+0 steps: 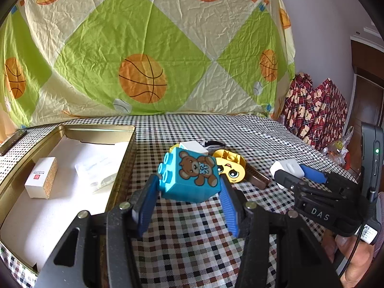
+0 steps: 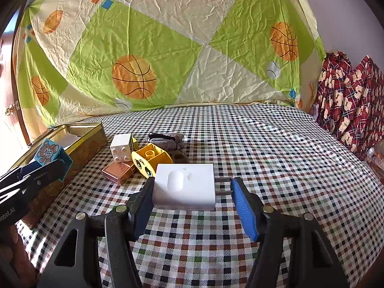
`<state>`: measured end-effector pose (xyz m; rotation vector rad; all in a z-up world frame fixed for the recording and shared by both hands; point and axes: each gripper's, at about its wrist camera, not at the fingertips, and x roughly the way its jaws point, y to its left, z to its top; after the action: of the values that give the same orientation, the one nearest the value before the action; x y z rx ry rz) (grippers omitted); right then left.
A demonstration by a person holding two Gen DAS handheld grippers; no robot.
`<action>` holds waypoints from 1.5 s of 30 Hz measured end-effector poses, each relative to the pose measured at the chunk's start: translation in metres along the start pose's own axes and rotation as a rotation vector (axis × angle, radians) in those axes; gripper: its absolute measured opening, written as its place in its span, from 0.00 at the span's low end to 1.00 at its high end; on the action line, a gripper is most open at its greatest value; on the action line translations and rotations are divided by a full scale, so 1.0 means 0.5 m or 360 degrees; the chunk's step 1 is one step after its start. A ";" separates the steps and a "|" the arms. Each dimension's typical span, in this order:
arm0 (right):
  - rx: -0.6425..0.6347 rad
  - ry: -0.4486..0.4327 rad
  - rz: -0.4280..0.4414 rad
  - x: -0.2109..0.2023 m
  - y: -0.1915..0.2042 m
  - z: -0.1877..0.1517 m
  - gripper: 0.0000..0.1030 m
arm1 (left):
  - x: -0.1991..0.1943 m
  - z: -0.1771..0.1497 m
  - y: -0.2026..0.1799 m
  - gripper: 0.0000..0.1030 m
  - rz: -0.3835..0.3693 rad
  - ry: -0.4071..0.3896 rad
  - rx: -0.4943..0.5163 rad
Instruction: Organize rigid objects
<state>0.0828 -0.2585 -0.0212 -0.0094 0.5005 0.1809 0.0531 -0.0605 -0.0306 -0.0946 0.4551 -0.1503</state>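
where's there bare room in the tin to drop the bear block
The gold tin has bare white lining in its near half, in front of the small white box. Paper crowds the right side. The toy pile is crowded.

Both grippers point slightly downward, left gripper (image 1: 189,192) and right gripper (image 2: 192,192) jaws each clamped.

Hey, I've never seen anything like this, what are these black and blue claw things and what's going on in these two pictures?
Each claw is a hand-held grasping tool with a camera looking along its fingers, one picture per hand. The left tool is closed on a blue teddy-bear block, beside an open gold tin. The right tool holds a white charger plug, its prongs against the right finger. On the checked tablecloth lie a yellow face block, a white block and a copper-coloured box.
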 end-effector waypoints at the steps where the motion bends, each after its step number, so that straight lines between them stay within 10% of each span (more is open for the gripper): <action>1: 0.0002 -0.0005 -0.0002 -0.001 0.000 0.000 0.63 | -0.001 0.000 -0.001 0.48 0.0001 -0.0004 0.0004; 45: -0.0054 -0.0262 0.0017 -0.055 0.064 -0.017 0.63 | -0.053 -0.013 -0.005 0.48 0.0089 -0.0215 0.0063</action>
<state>0.0497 -0.2323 -0.0142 -0.0247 0.3330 0.1989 0.0265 -0.0588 -0.0247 -0.0528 0.3194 -0.0973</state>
